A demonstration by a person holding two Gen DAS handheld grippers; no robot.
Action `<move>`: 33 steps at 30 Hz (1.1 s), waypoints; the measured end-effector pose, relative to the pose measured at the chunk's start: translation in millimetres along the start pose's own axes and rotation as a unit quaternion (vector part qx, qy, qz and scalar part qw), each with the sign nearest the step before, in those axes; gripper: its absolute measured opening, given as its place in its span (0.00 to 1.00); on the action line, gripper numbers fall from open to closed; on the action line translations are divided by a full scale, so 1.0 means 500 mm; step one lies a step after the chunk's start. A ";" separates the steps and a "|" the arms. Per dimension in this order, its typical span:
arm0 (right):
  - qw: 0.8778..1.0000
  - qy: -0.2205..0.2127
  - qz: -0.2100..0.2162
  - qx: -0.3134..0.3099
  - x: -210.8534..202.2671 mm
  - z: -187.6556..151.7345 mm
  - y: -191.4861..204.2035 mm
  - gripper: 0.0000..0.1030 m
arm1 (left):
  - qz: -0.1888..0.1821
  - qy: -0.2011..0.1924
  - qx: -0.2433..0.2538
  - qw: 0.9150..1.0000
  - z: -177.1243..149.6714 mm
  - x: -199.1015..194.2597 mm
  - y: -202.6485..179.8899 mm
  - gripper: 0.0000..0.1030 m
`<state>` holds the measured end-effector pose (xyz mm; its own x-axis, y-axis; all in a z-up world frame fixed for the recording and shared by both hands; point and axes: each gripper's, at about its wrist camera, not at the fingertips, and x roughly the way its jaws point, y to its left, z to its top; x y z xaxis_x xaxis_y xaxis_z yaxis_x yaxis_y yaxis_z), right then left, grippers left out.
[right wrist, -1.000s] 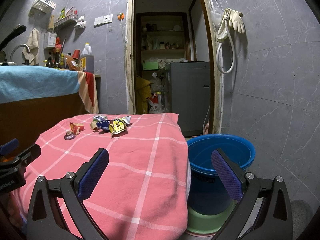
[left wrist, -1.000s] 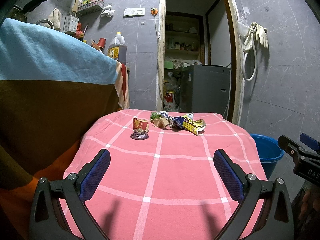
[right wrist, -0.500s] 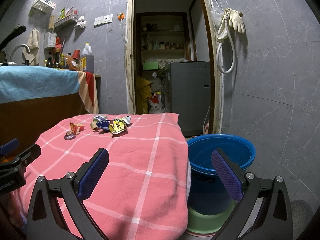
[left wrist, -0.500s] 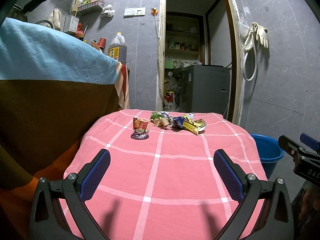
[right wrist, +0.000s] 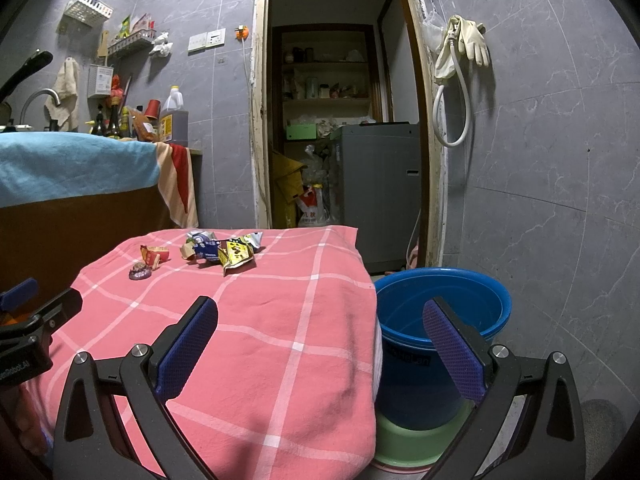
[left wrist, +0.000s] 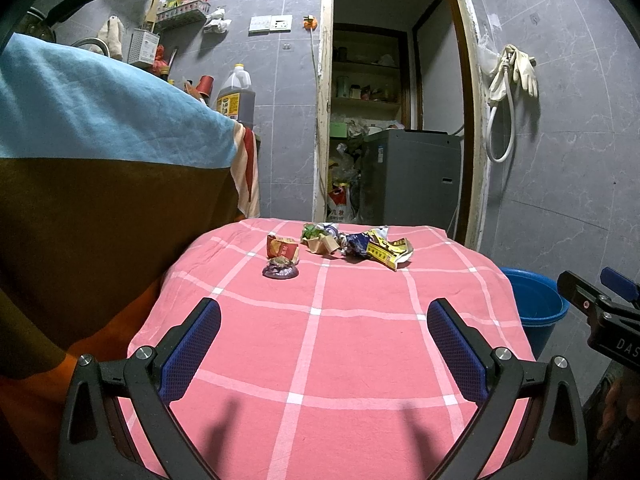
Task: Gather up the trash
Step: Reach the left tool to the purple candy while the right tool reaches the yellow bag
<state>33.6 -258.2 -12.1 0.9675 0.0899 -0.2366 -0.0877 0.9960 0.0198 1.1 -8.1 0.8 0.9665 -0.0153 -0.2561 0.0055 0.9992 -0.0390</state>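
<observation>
The left gripper (left wrist: 324, 330) is hovering low in its frame over the near part of a pink checked cloth (left wrist: 360, 360), its blue-padded fingers (left wrist: 190, 350) spread wide with nothing between them. The trash is lying in a loose cluster at the centre of that frame, toward the cloth's far edge: a purple wrapper (left wrist: 280, 270) nearest, a red packet (left wrist: 282, 247) touching it just behind, a brown scrap (left wrist: 319, 243) to the right, then a blue wrapper (left wrist: 355, 243) and a yellow packet (left wrist: 389, 251) crumpled together. At the right edge of the left view, part of the right gripper (right wrist: 320, 334) is showing beside a blue bucket (left wrist: 534, 304). In the right view the right gripper is also standing wide apart and empty, its left finger over the cloth's corner and its right finger in front of the bucket, which is sitting at lower right on a green base (right wrist: 416, 440), just beside the hanging cloth. The trash is appearing at centre left of this frame. A grey machine (right wrist: 376, 196) is standing in the doorway beyond.
</observation>
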 end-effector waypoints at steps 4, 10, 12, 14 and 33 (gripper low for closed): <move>1.000 -0.001 0.000 0.001 0.001 0.000 0.000 1.00 | 0.006 -0.002 0.000 1.000 0.002 -0.001 0.000 0.98; 1.000 -0.004 0.006 -0.007 0.005 0.011 0.006 1.00 | 0.017 -0.008 -0.010 1.000 0.016 0.005 0.023 0.98; 1.000 -0.012 0.010 -0.012 0.006 0.021 0.009 1.00 | 0.022 -0.013 -0.010 1.000 0.024 0.009 0.031 0.98; 1.000 -0.019 0.015 -0.015 0.006 0.031 0.012 1.00 | 0.028 -0.022 -0.011 0.999 0.036 0.016 0.043 0.98; 0.987 -0.126 0.082 -0.062 0.130 0.161 0.048 1.00 | 0.061 -0.106 0.004 0.992 0.126 0.097 0.074 0.98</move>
<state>113.6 -228.3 51.3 0.9648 0.2629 0.0085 -0.2612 0.9615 -0.0852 64.2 30.3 47.6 0.9924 0.1127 -0.0494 -0.1134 0.9935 -0.0114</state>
